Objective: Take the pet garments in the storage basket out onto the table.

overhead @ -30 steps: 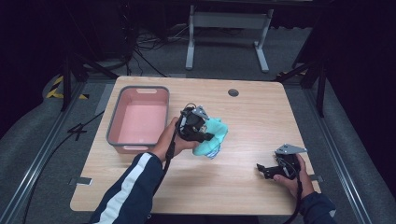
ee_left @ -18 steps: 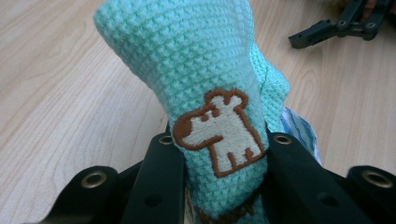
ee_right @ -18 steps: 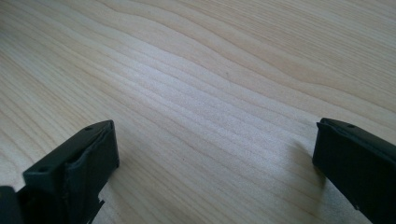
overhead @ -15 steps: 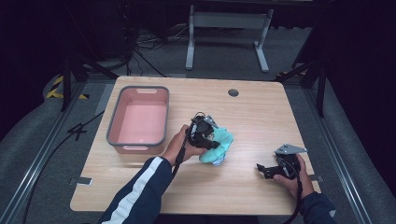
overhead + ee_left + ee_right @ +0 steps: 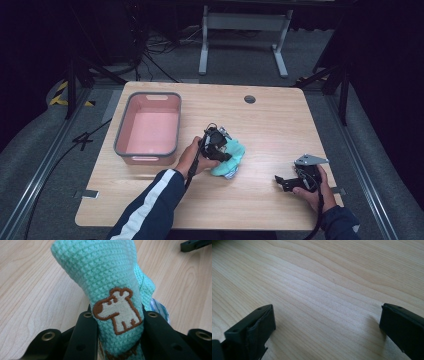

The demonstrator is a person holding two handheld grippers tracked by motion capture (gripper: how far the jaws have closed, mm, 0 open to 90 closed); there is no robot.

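Both left fingers point(image 5: 85, 337) press the mint knitted cloth point(image 5: 110, 285) between them.

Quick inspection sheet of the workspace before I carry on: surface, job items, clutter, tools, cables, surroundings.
Surface: wooden table, round grommet hole near the far edge.
Job's things: mint knitted cloth with an embroidered dog, resting on the table; pink bin with grey rim, nothing seen inside.
Clutter: nothing seen.
Tools: left tool clamped on the cloth; right tool open, low over bare wood.
Cables: one trails from each tool; more lie on the floor behind.
Surroundings: dark room, grey metal stand, floor rails.
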